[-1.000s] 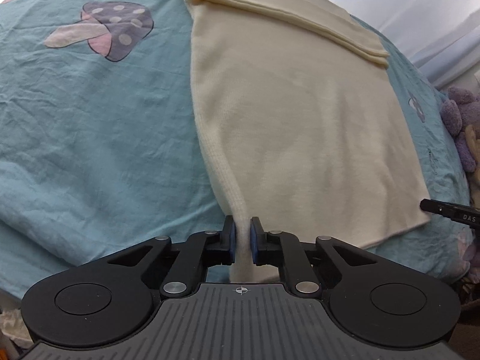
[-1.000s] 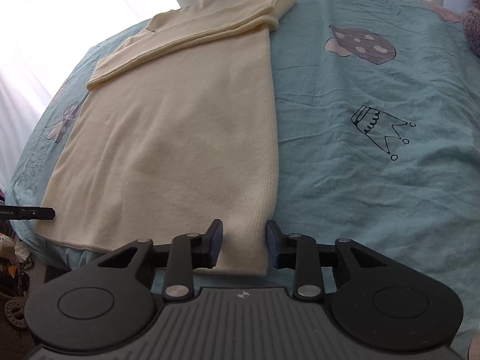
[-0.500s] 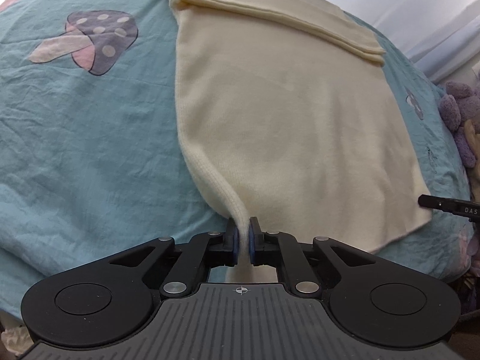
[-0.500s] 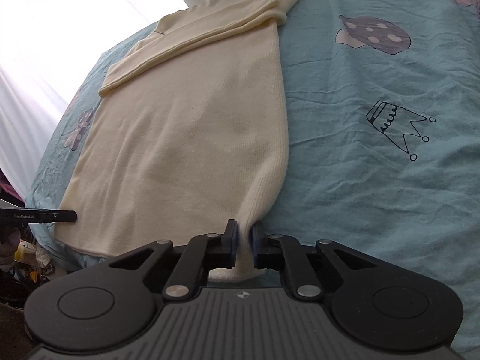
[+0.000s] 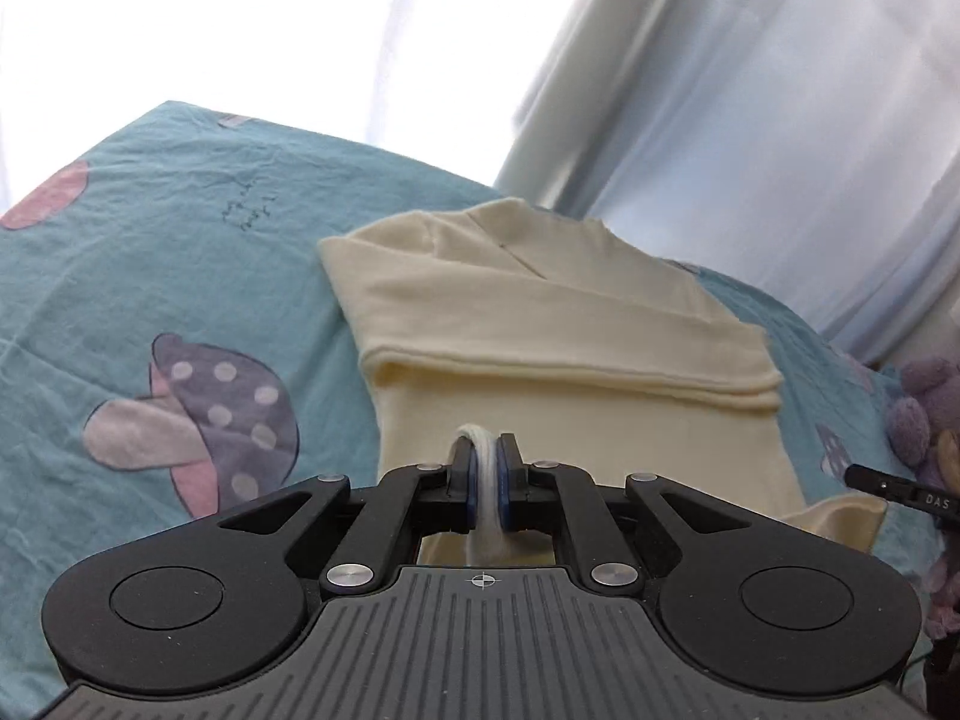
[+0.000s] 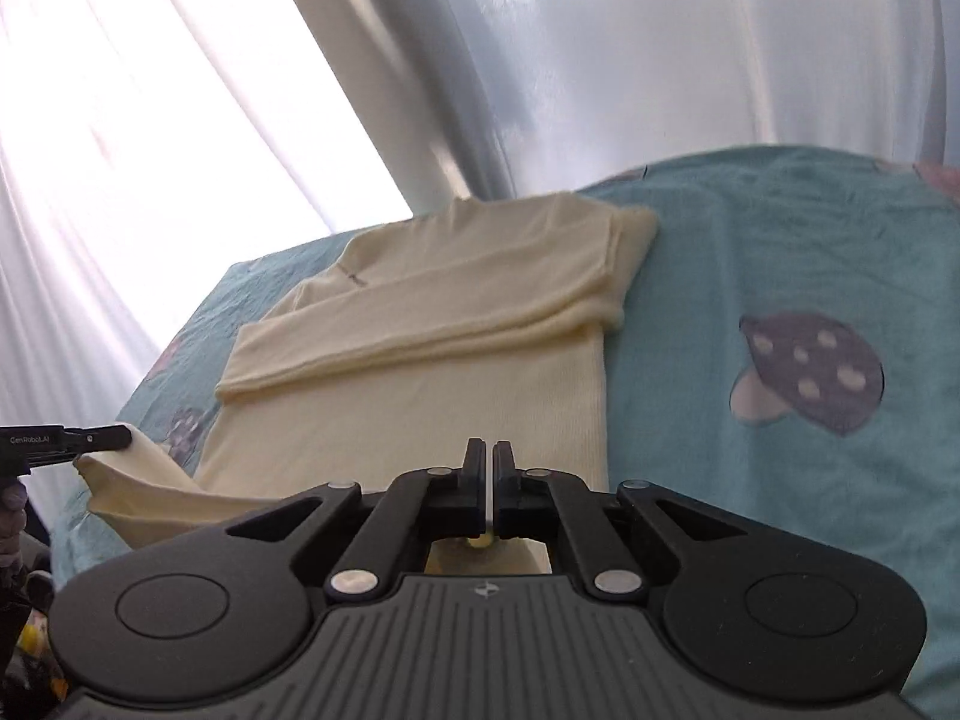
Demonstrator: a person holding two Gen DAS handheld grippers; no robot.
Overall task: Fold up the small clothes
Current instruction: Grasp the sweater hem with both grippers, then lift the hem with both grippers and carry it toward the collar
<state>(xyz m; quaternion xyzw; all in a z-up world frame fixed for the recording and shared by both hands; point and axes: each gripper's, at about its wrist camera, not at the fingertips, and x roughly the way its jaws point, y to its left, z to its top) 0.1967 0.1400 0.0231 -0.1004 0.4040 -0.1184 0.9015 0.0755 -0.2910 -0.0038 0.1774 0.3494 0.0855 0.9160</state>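
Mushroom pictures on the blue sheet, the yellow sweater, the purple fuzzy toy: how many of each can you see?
Mushroom pictures: 1
Yellow sweater: 1
Purple fuzzy toy: 1
Blue sheet: 1
Total: 4

The cream knitted long-sleeved top (image 5: 558, 324) lies on the teal bed sheet ahead of both pairs of jaws, its sleeves folded across the chest in a band that runs side to side just beyond the fingertips. Its near hem is lifted off the sheet — one corner is pinched as a bunched white ridge between the left jaws, the other caught between the right jaws (image 6: 420, 396), where only a sliver shows.
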